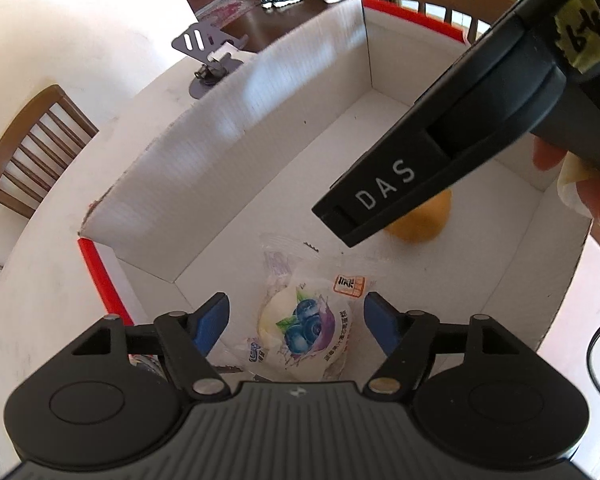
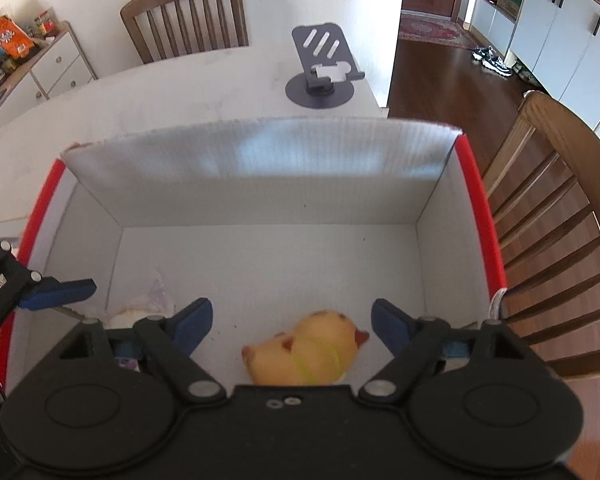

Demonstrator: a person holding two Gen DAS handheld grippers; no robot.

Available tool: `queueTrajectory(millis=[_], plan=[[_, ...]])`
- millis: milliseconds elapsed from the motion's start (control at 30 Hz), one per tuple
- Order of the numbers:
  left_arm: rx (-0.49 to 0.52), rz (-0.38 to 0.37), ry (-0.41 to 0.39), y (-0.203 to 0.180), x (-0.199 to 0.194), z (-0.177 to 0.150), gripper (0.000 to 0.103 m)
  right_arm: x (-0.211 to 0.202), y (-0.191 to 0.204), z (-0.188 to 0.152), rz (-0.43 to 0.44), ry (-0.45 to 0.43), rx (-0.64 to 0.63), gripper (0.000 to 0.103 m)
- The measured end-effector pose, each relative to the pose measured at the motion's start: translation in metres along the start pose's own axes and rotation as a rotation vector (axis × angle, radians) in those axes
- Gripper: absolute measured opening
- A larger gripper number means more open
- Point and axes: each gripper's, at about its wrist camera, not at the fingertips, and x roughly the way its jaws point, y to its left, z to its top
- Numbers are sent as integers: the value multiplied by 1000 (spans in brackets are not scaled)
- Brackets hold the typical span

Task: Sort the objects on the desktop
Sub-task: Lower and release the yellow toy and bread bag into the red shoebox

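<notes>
A white box with red edges (image 1: 100, 276) (image 2: 480, 216) stands on the table. In the left wrist view a wrapped blueberry bun (image 1: 304, 332) lies on the box floor. My left gripper (image 1: 296, 320) is open above it, fingers on either side, not touching. The right gripper's black body (image 1: 440, 156) crosses the upper right, over a yellow toy (image 1: 424, 224). In the right wrist view the yellow duck toy (image 2: 308, 354) lies on the box floor. My right gripper (image 2: 292, 324) is open above it. One blue finger of the left gripper (image 2: 60, 290) shows at left.
A grey phone stand (image 2: 324, 68) (image 1: 208, 60) stands on the white table beyond the box. Wooden chairs (image 2: 188, 16) (image 2: 560, 220) (image 1: 32, 148) surround the table. The box's tall back flap (image 2: 260, 152) rises on the far side. A black cable (image 1: 596, 360) runs at right.
</notes>
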Motion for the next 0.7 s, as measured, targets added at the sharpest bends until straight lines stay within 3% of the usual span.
queueTrajectory(millis=[400,533,700], plan=[[-78,-36,-102,10,-32,2,73,-44,6,-5,63,-97,14,87],[-104,-51,-142,15,-43,-1,78,-60,8,-7,88,-141,17,95],[-121,-71,-171,18,-53,-9,79,-68,11,-12,93,-169,27,95]])
